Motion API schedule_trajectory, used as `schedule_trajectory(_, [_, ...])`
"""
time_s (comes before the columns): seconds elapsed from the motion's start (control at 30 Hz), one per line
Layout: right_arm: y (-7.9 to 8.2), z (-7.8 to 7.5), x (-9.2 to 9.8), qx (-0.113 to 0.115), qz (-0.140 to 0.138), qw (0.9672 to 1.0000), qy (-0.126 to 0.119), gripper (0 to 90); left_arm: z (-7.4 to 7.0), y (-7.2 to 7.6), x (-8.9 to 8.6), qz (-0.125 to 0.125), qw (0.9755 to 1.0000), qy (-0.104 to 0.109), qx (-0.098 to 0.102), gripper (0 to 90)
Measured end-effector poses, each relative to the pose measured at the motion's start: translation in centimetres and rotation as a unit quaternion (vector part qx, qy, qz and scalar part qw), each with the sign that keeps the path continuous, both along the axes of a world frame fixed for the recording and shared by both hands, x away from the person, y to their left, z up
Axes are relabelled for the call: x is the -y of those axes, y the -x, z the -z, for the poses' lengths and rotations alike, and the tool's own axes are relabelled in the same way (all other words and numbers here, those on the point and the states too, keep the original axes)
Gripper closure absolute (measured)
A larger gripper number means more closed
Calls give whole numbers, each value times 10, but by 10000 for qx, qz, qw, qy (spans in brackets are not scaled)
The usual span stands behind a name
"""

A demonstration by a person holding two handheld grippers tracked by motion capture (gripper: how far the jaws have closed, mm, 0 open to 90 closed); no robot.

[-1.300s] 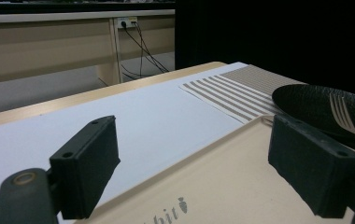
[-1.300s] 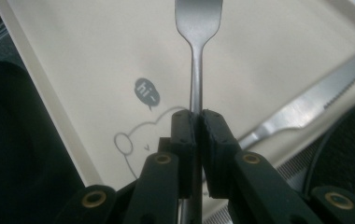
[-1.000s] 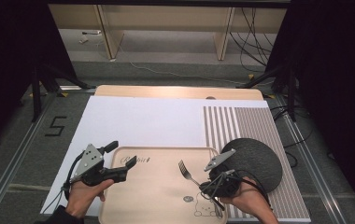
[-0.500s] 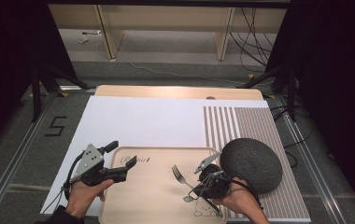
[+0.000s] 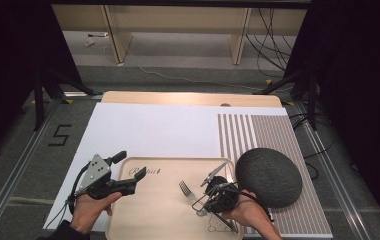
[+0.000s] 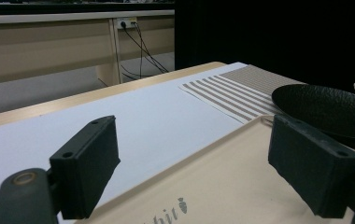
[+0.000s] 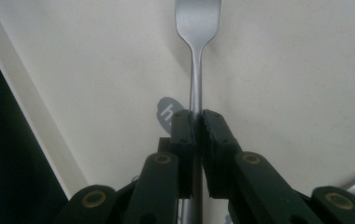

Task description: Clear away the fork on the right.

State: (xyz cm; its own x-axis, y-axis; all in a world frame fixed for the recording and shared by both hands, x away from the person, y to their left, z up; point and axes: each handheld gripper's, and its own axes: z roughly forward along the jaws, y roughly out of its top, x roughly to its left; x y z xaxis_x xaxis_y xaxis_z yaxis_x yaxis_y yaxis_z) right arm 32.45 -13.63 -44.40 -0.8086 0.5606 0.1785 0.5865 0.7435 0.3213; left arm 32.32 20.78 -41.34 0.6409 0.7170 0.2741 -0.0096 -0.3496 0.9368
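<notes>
A silver fork (image 5: 185, 188) is clamped by its handle in my right gripper (image 5: 204, 198), tines pointing left, low over the beige tray (image 5: 148, 215). In the right gripper view the black jaws (image 7: 197, 119) are shut on the fork (image 7: 196, 56), with the tray surface (image 7: 283, 70) right behind it. My left gripper (image 5: 129, 166) rests at the tray's near left corner, jaws open around the rim. In the left gripper view it (image 6: 199, 163) stands wide open with only the tray (image 6: 241, 182) between its pads.
A dark round textured dish (image 5: 269, 176) sits on a striped placemat (image 5: 258, 132) right of the tray, close to my right hand. A white sheet (image 5: 153, 130) covers the table beyond the tray. The dish (image 6: 325, 109) and the placemat (image 6: 227, 91) lie ahead of the left gripper.
My right gripper has carried the fork leftward and lower, away from the dark dish and further over the tray. The left gripper has stayed put.
</notes>
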Motion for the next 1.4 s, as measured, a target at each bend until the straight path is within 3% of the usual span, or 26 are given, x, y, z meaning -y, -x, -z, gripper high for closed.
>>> schedule_trajectory(0.37, [-3, 5, -7, -12, -50, 10000, 61, 844, 0, 0, 0, 3, 10000, -1, -3, 160])
schedule_trajectory(0.6, [-4, 11, -10, -52, 13, 9996, 271, 838, 0, 0, 0, -2, 10000, 5, 0, 159])
schedule_trajectory(0.77, [-4, 13, -10, -68, 16, 9997, 250, 825, 0, 0, 0, -5, 10000, 4, 3, 159])
schedule_trajectory(0.9, [-4, 12, -11, -24, 30, 9998, 198, 692, 0, 0, 0, 1, 10000, 0, -2, 159])
schedule_trajectory(1.03, [-1, 7, -14, 200, -93, 9996, -175, 558, 0, 0, 0, -4, 10000, 23, 1, 159])
schedule_trajectory(1.1, [1, 5, -17, 272, -203, 9988, -343, 540, 0, 0, 0, -1, 10000, 15, 4, 159])
schedule_trajectory(1.23, [6, 5, -22, 335, -417, 9974, -479, 612, 0, 0, 0, 2, 10000, 23, -2, 159])
schedule_trajectory(1.4, [9, 8, -26, 461, -503, 9972, -314, 760, 0, 1, 0, -4, 10000, 17, 0, 159])
